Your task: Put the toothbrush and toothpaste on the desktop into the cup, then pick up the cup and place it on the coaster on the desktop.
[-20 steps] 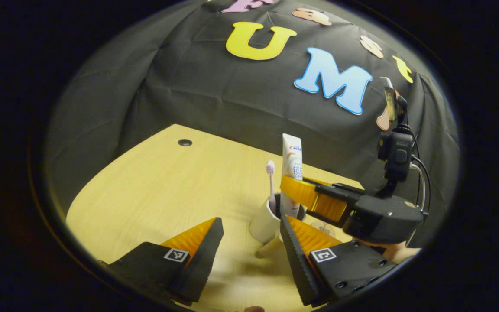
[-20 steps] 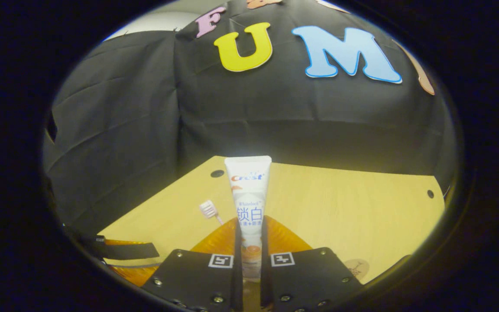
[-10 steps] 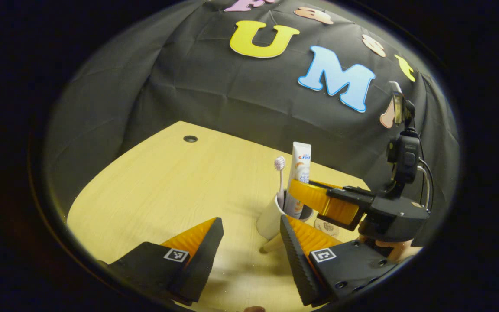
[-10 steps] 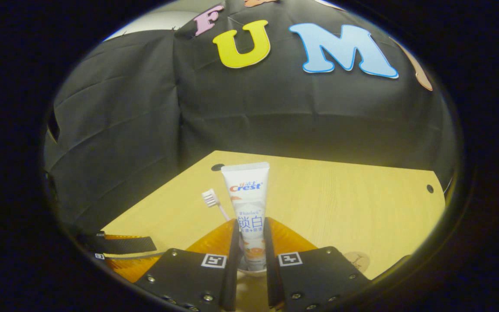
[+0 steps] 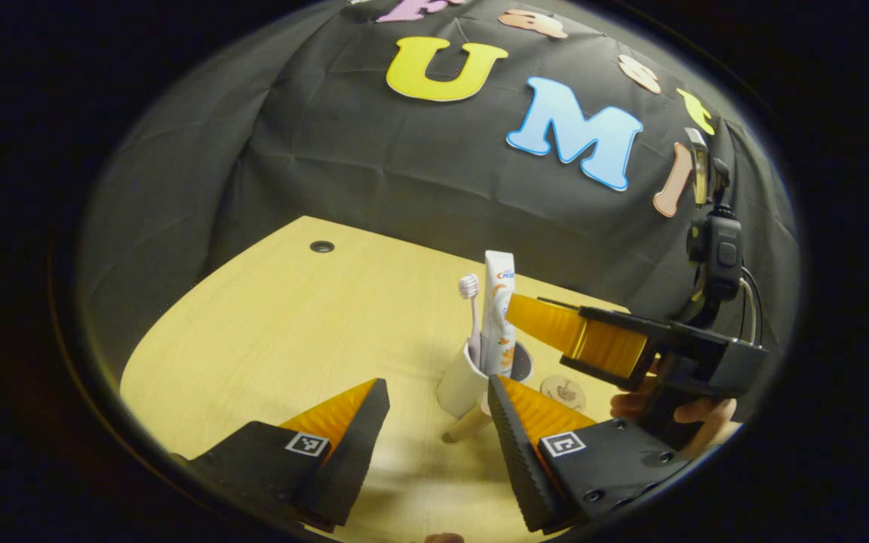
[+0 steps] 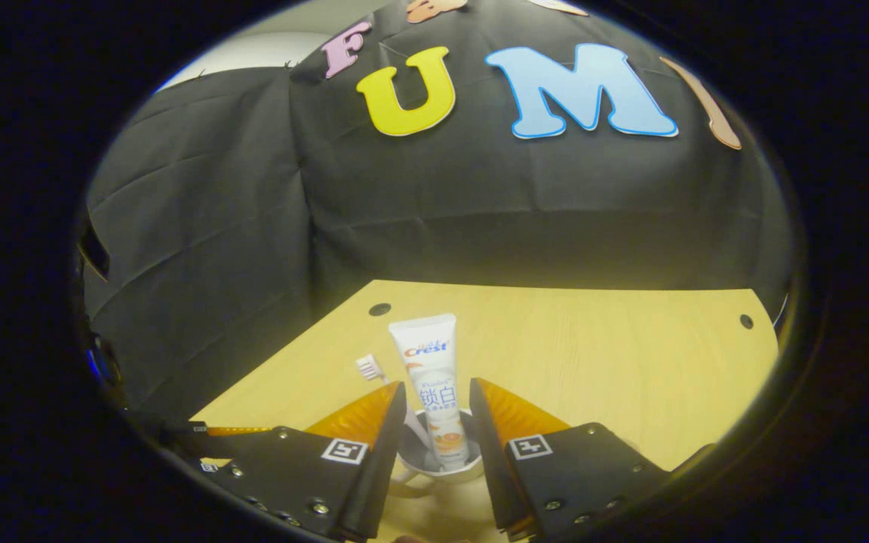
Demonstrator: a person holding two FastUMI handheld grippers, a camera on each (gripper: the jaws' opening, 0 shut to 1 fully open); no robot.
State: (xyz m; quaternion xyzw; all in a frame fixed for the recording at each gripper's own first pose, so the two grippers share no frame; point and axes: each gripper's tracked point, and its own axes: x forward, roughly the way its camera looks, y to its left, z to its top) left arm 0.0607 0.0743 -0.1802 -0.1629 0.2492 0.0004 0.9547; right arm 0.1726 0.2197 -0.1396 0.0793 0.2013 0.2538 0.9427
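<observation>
White cup holds toothbrush and toothpaste tube; both tongs released, right tongs straddling tube — could tip it.

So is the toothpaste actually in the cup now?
Yes. The toothpaste stands upright with its lower end inside the cup, beside the toothbrush. The right gripper is open, its fingers apart either side.

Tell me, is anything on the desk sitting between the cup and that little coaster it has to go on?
Nothing visible does. In the left gripper view the cup, with toothbrush and toothpaste in it, stands beside the coaster with bare desk between them. The right tool hovers open above that spot.
</observation>
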